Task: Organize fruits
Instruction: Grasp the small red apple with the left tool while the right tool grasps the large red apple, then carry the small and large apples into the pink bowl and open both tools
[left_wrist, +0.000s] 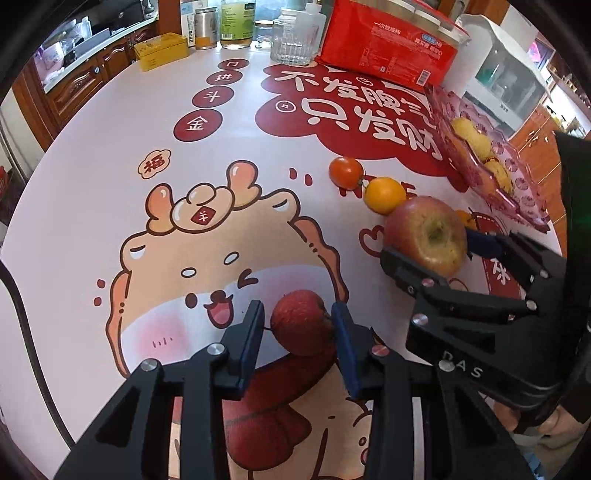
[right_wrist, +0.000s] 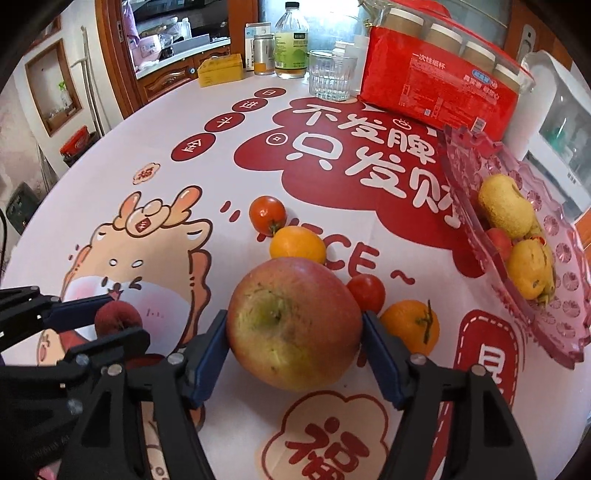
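My left gripper (left_wrist: 297, 310) is shut on a small dark red fruit (left_wrist: 300, 325) low over the cartoon tablecloth; it also shows at the left of the right wrist view, left gripper (right_wrist: 122, 317). My right gripper (right_wrist: 294, 318) has its blue pads against both sides of a big red-green apple (right_wrist: 293, 325), which rests on the cloth; the same right gripper (left_wrist: 428, 245) shows around the apple (left_wrist: 426, 234) in the left wrist view. Behind the apple lie a tomato (right_wrist: 267, 215), an orange (right_wrist: 297, 245), a smaller tomato (right_wrist: 365, 293) and a mandarin (right_wrist: 410, 326). The pink plastic fruit tray (right_wrist: 565, 325) at the right holds yellow fruits (right_wrist: 506, 210).
At the table's far edge stand a red pack of paper cups (right_wrist: 436, 92), a glass tumbler (right_wrist: 330, 75), a bottle (right_wrist: 291, 44), a can and a yellow tin (right_wrist: 220, 70). A white appliance (right_wrist: 561, 122) sits behind the tray. Wooden cabinets lie beyond the table.
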